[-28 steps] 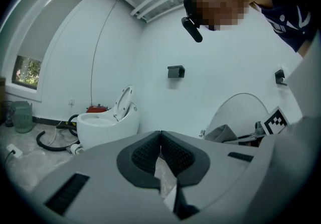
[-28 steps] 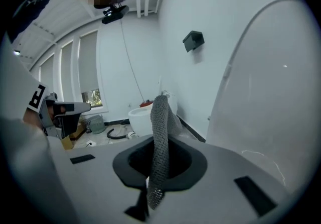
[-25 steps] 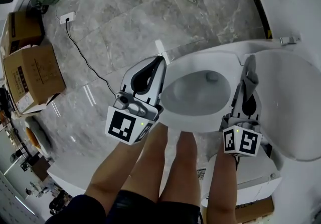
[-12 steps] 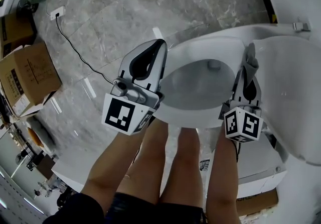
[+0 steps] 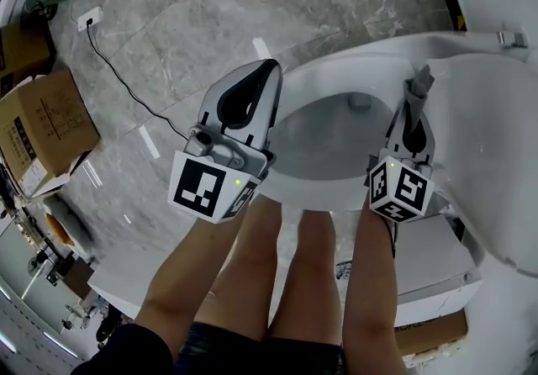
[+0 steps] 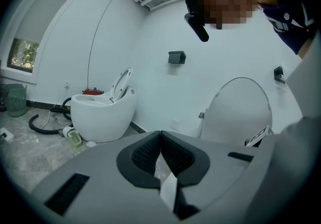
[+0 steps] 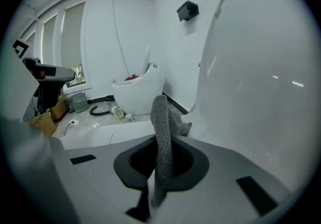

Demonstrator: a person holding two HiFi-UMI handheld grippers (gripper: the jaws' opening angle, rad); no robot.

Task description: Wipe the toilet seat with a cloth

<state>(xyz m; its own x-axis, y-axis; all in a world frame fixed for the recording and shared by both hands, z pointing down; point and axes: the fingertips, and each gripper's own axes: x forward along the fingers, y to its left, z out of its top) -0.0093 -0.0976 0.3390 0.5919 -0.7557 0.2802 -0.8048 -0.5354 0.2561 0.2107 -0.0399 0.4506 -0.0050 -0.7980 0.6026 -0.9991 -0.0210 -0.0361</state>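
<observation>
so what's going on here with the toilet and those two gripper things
A person stands over an open toilet with a gripper in each hand. The right gripper is shut on a grey cloth and holds it at the right side of the toilet seat, beside the raised lid. The left gripper is shut with nothing in it, over the seat's left edge. Whether the cloth actually touches the seat can't be told.
</observation>
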